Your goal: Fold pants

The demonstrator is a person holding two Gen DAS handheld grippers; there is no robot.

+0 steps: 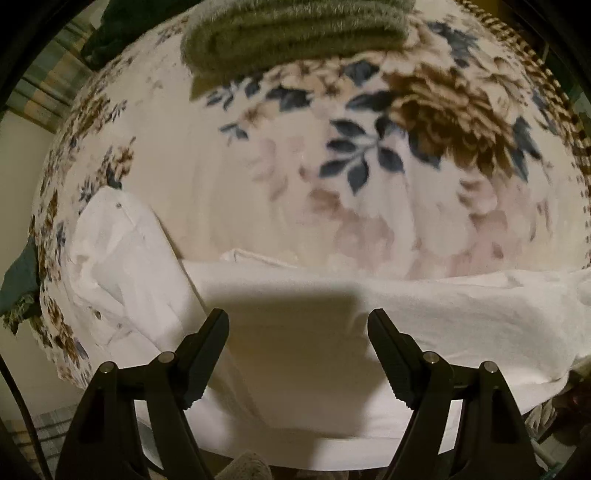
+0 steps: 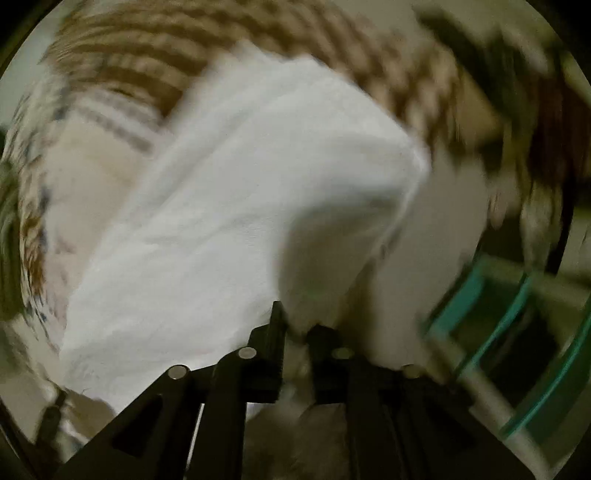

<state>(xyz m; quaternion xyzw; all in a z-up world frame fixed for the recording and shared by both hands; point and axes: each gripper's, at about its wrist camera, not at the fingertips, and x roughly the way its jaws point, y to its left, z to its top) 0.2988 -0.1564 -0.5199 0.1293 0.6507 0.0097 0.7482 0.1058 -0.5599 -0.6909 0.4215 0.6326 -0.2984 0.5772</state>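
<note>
White pants point(image 1: 295, 332) lie across the near edge of a bed with a floral blanket point(image 1: 295, 166). My left gripper point(image 1: 298, 321) is open just above the flat white cloth and holds nothing. In the blurred right wrist view, my right gripper point(image 2: 297, 325) is shut on a bunched end of the white pants point(image 2: 240, 203) and lifts it, so the cloth drapes up and away from the fingers.
A folded olive-green towel point(image 1: 295, 33) lies at the far side of the bed. A brown striped blanket edge point(image 2: 147, 55) runs behind the lifted cloth. A teal-framed object point(image 2: 517, 314) stands to the right, off the bed. Dark cloth point(image 1: 18, 277) hangs at the left.
</note>
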